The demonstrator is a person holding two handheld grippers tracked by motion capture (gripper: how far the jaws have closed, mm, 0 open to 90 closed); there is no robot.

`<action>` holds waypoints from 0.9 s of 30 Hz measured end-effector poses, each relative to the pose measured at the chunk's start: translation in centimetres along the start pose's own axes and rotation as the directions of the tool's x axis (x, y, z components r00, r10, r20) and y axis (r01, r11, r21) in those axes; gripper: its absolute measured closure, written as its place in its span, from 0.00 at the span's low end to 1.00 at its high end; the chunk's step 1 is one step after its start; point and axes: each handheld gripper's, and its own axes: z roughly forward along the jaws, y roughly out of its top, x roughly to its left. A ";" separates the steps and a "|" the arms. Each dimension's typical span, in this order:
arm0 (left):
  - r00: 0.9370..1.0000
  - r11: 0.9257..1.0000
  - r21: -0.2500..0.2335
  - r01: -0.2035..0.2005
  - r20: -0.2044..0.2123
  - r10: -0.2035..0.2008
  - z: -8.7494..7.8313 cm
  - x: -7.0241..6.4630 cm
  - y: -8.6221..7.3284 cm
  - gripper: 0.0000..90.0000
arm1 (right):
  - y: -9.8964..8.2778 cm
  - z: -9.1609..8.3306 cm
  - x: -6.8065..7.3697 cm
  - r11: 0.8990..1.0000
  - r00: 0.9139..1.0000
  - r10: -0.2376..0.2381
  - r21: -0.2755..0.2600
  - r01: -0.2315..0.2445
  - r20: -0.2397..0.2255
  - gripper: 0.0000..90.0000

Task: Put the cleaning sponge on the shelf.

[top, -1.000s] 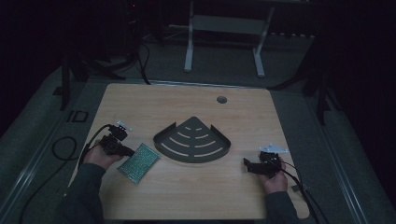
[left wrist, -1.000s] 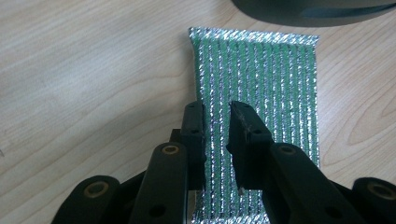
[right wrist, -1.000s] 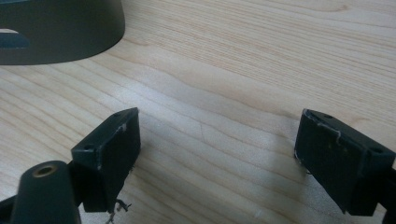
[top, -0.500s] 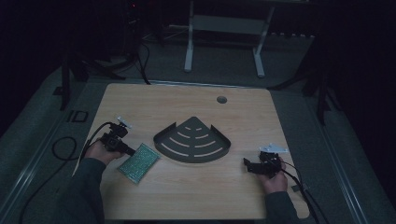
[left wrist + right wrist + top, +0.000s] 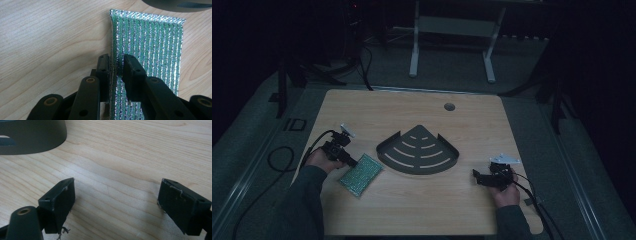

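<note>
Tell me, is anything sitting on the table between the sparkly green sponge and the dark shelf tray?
Nothing visible does. The green sponge lies just left of the dark tray, with bare wood between them. The left gripper is already pinching the sponge's edge, and the right gripper is open, off to the tray's other side.

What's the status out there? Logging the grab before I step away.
Left tool shut on green sponge edge. Right tool open, empty, resting on table. Dark corner tray beside sponge, nothing blocking.

Wooden table [image 5: 412, 220]; round grommet hole [image 5: 449, 106]; white stand [image 5: 451, 30] behind.
</note>
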 end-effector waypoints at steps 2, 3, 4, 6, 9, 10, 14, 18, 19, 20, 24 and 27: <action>1.000 1.000 0.006 0.000 0.002 0.000 0.2 0.2 0.1 0.84 | 0.0 0.0 0.0 1.000 1.000 0.000 0.000 0.000 0.000 0.16; 1.000 1.000 0.011 0.001 0.004 -0.001 0.2 0.2 0.1 0.84 | 0.0 0.0 0.0 1.000 1.000 0.000 0.000 0.000 0.000 0.16; 1.000 1.000 0.014 0.005 0.008 -0.005 0.3 0.3 0.2 0.84 | 0.0 0.0 0.0 1.000 1.000 0.000 0.000 0.000 0.000 0.16; 1.000 1.000 0.027 0.007 0.018 -0.007 0.4 0.4 0.3 0.84 | 0.0 0.0 0.0 1.000 1.000 0.000 0.000 0.000 0.000 0.16; 0.999 0.999 0.044 0.013 0.036 -0.015 0.5 0.6 0.5 0.84 | 0.0 0.0 0.0 1.000 1.000 0.000 0.000 0.000 0.000 0.16; 0.999 0.999 0.045 0.013 0.047 -0.015 0.5 0.7 0.6 0.88 | 0.0 0.0 0.0 1.000 1.000 0.000 0.000 0.000 0.000 0.16; 0.998 0.998 0.057 0.010 0.063 -0.013 0.6 0.7 0.7 0.94 | 0.0 0.0 0.0 1.000 1.000 0.000 0.000 0.000 0.000 0.16; 0.999 0.997 0.074 0.002 0.054 -0.006 0.6 0.5 1.0 0.97 | 0.0 0.0 0.0 1.000 1.000 -0.001 0.000 0.001 0.000 0.16; 0.999 0.997 0.074 0.002 0.054 -0.006 0.6 0.5 1.0 0.97 | 0.0 0.0 0.0 1.000 1.000 -0.001 0.000 0.001 0.000 0.16; 0.999 0.996 0.084 -0.020 0.031 0.018 0.5 0.2 1.2 0.97 | 0.0 0.0 0.0 1.000 1.000 0.000 0.000 0.000 0.000 0.16; 0.999 0.991 0.121 -0.050 -0.006 0.051 0.4 -0.4 1.7 1.00 | 0.0 0.0 0.0 1.000 1.000 0.000 0.000 0.000 0.000 0.16; 0.997 0.989 0.133 -0.067 -0.013 0.070 0.3 -0.6 2.0 1.00 | 0.0 0.0 0.0 1.000 1.000 0.000 0.000 0.000 0.000 0.16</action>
